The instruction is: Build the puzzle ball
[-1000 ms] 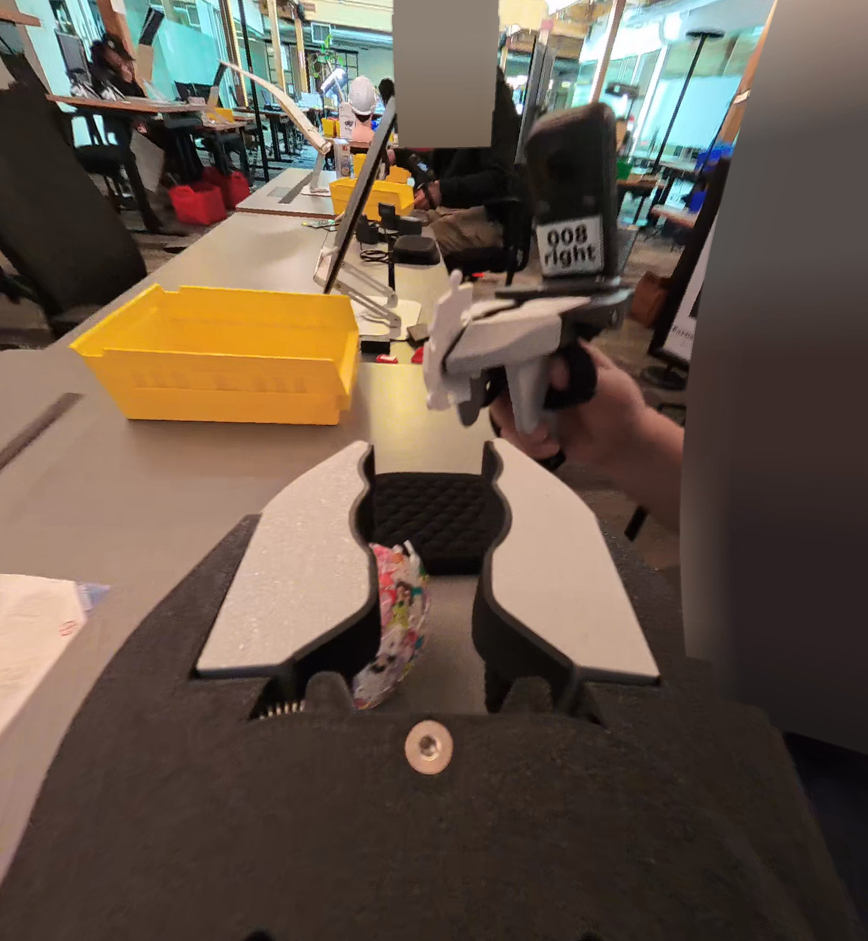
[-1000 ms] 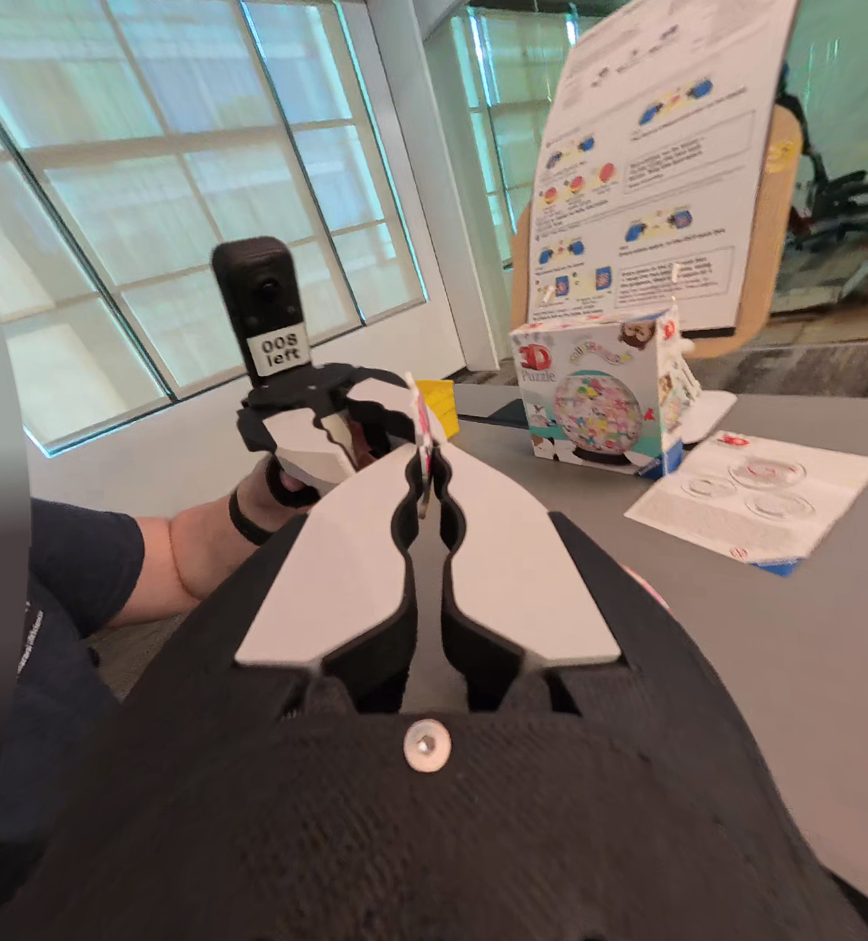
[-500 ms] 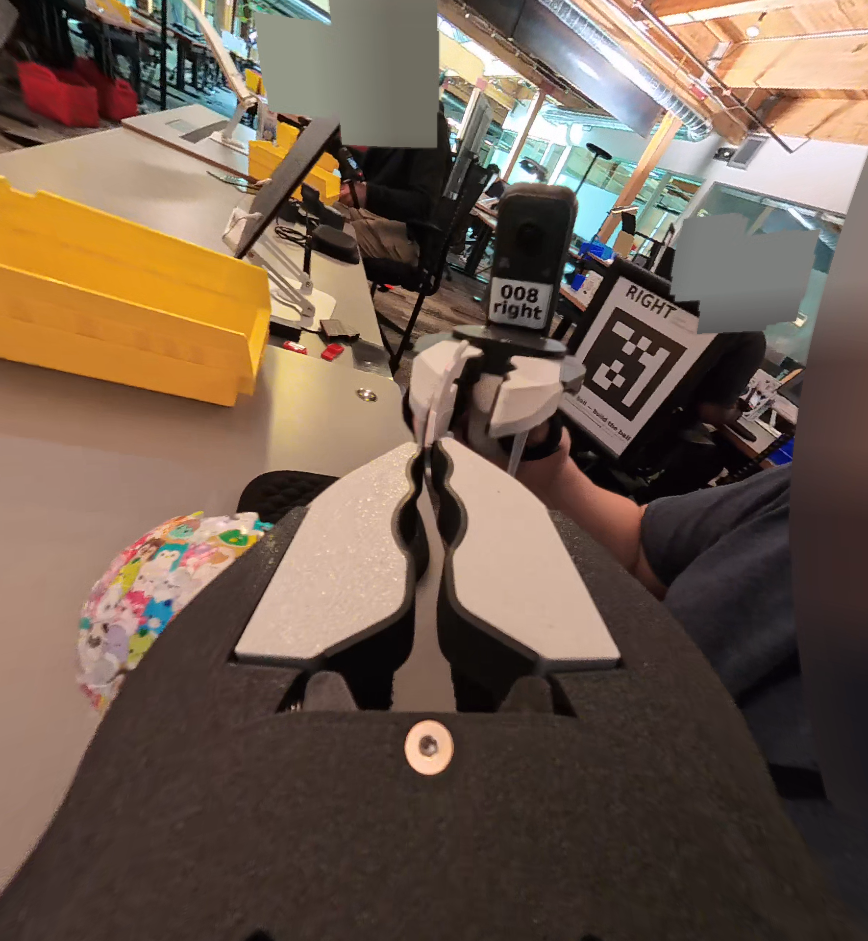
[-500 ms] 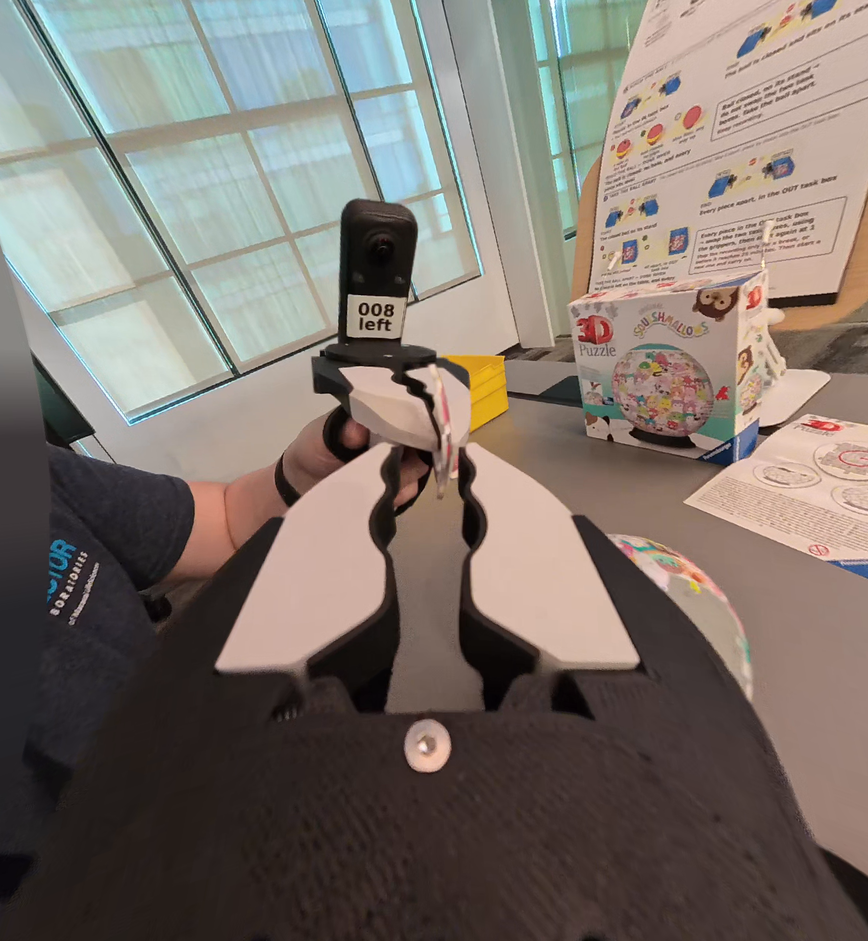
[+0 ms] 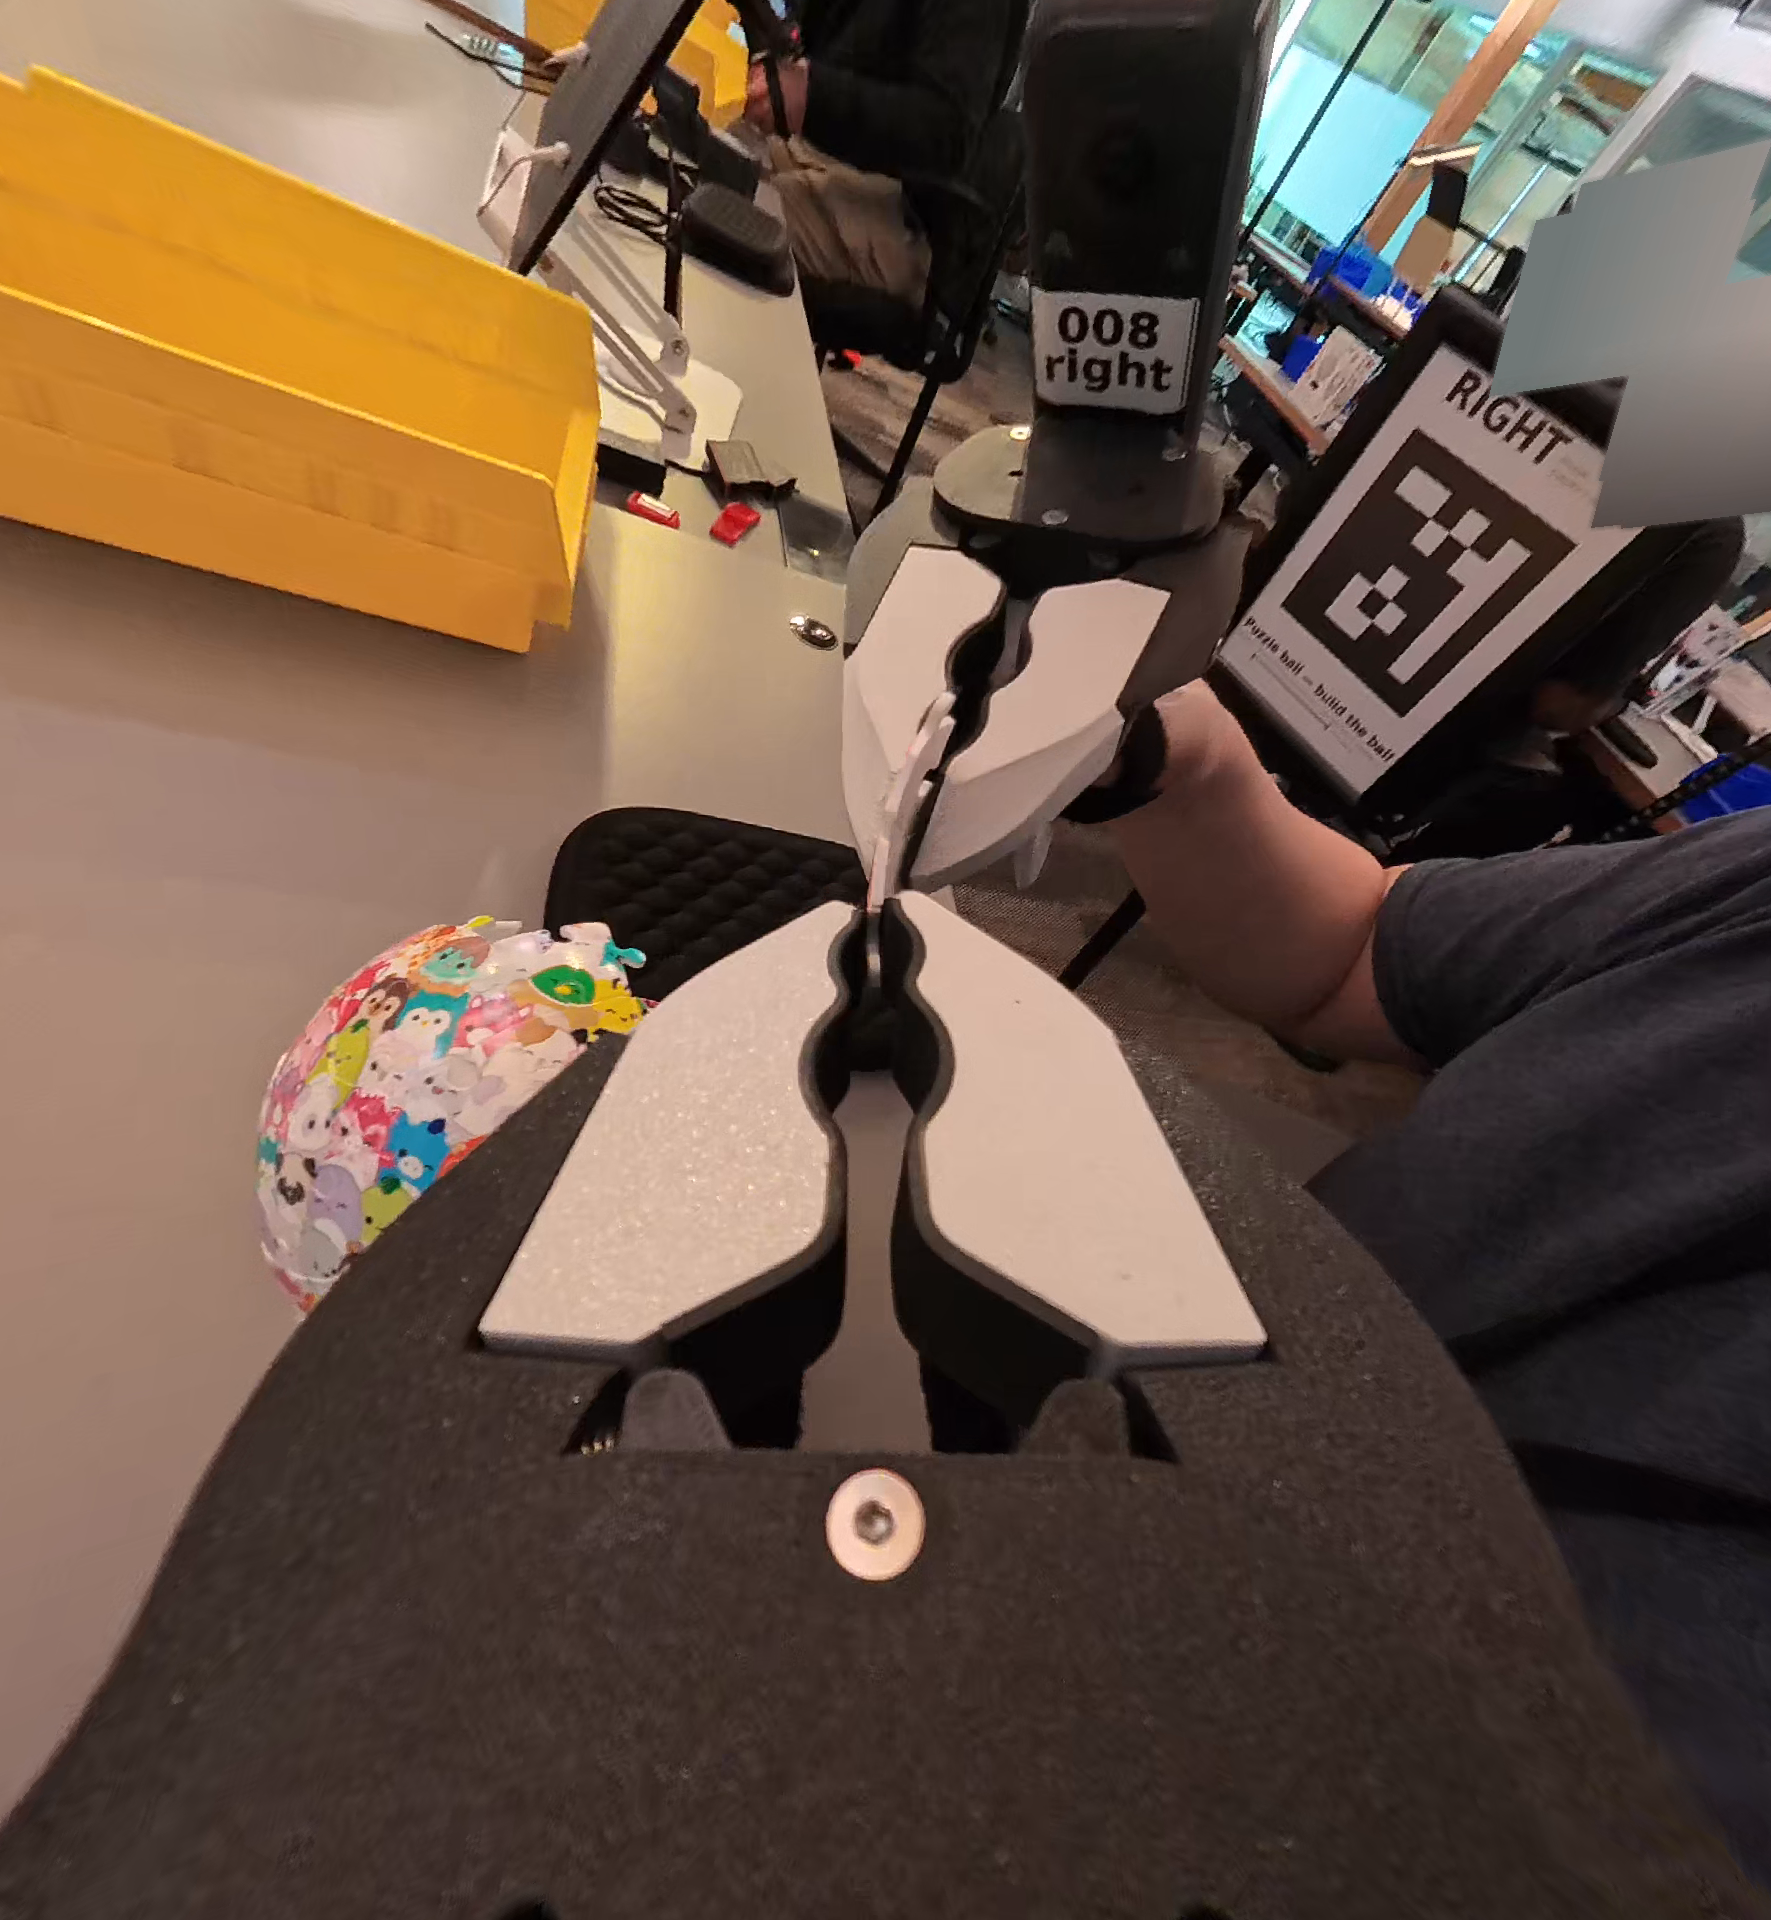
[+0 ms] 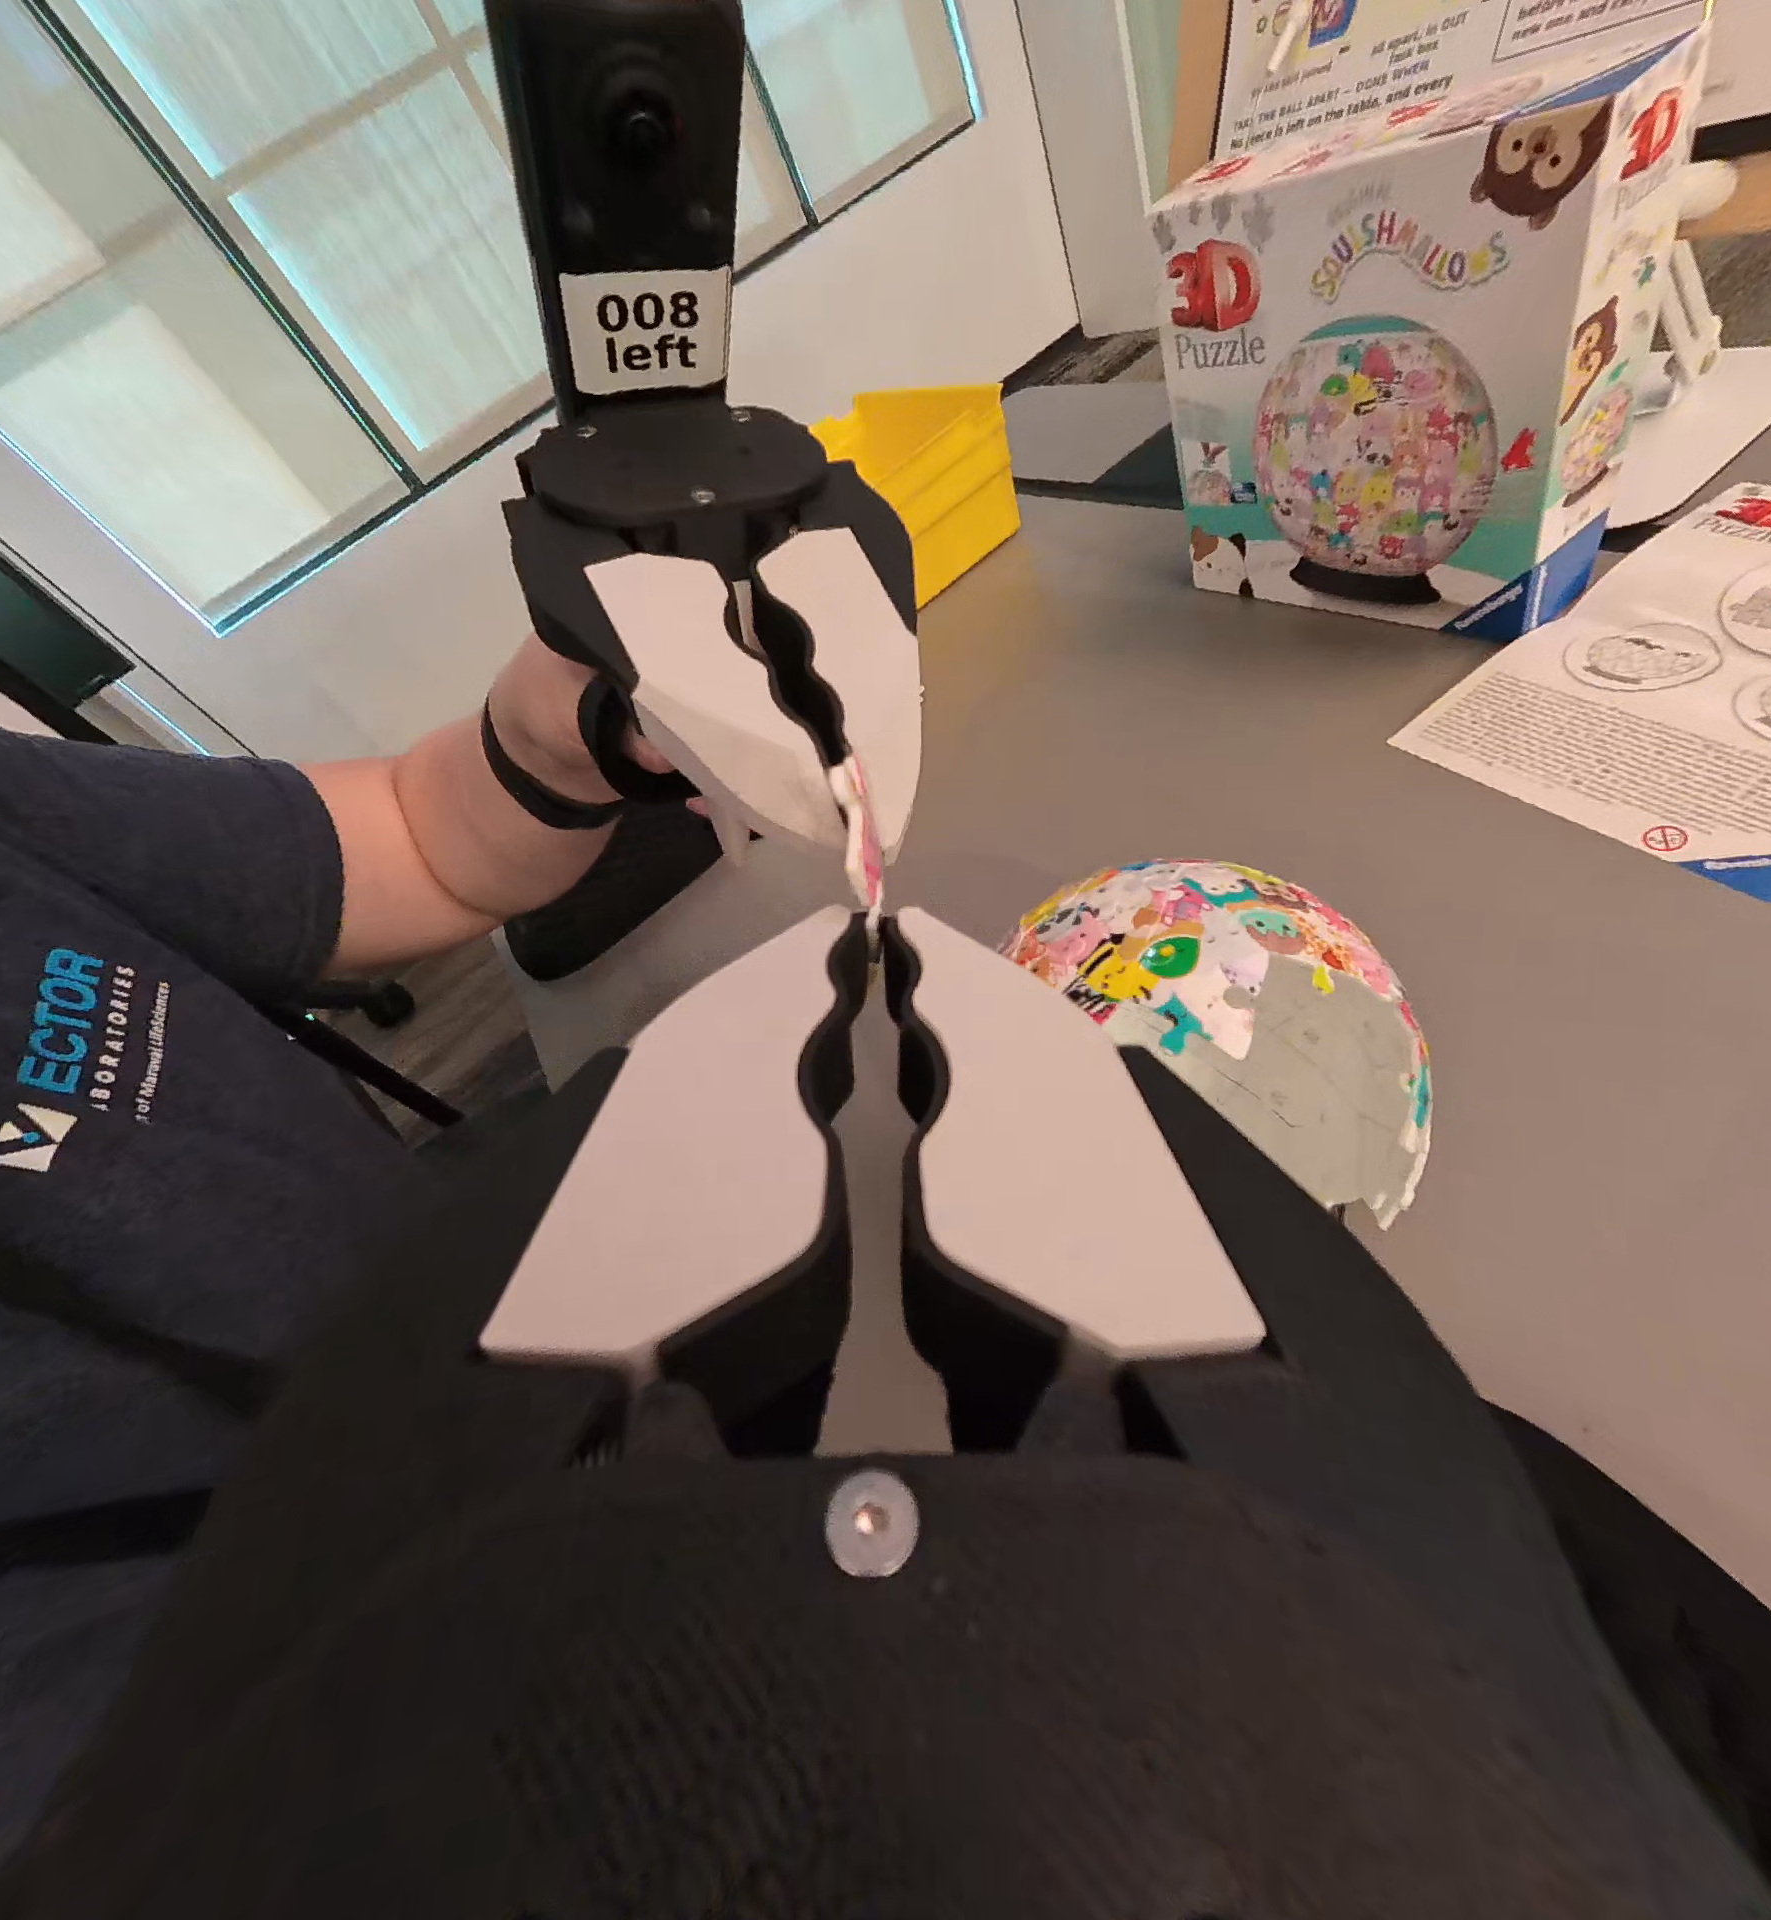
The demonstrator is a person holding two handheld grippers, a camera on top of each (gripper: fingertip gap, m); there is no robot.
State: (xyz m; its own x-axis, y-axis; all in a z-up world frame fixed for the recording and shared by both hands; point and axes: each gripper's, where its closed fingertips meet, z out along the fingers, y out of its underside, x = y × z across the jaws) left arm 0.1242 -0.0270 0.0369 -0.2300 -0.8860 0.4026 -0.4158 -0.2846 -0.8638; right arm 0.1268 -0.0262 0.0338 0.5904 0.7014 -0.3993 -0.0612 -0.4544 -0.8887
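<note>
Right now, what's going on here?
A person holds a gripper in each hand, tip to tip. The left gripper and the right gripper both have their jaws shut on a small puzzle piece between them; whether it is one piece or two, I cannot tell. The half-built puzzle ball lies untouched on the grey table beside them.

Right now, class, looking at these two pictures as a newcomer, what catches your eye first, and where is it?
The left tool and right tool meet tip to tip mid-frame, shut on a thin puzzle piece between them. Beside them on the grey table sits the colourful, half-built puzzle ball, its box standing behind.
</note>
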